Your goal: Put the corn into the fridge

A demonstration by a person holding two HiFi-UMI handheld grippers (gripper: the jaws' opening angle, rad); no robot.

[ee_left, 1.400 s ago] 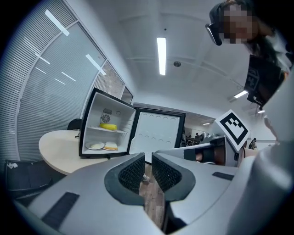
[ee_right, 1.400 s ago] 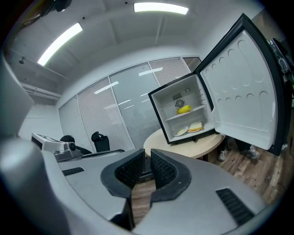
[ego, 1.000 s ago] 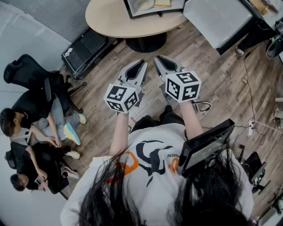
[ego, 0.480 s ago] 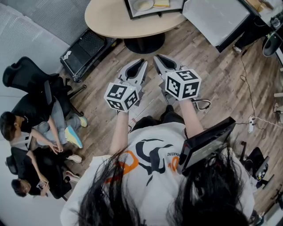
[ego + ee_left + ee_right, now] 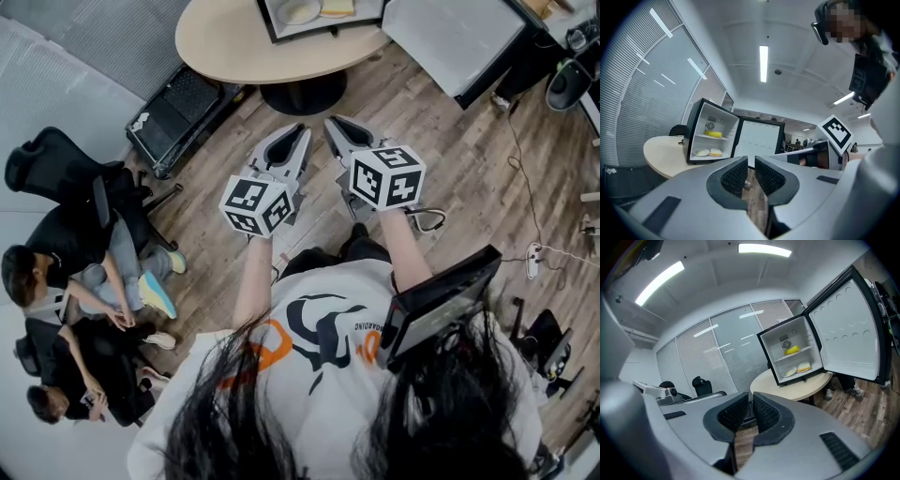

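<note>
Facing the fridge (image 5: 694, 133) at my twelve o'clock on the counter (image 5: 663, 154), I hold the left claw (image 5: 751, 161) and right claw (image 5: 751, 399) side by side, both pinched closed on nothing. That fits: the corn (image 5: 713, 133) lies on the fridge's upper shelf (image 5: 725, 137), door (image 5: 759, 136) swung open at three o'clock, so delivery looks done.

Yellow corn (image 5: 713, 133) inside open fridge (image 5: 693, 136)
</note>
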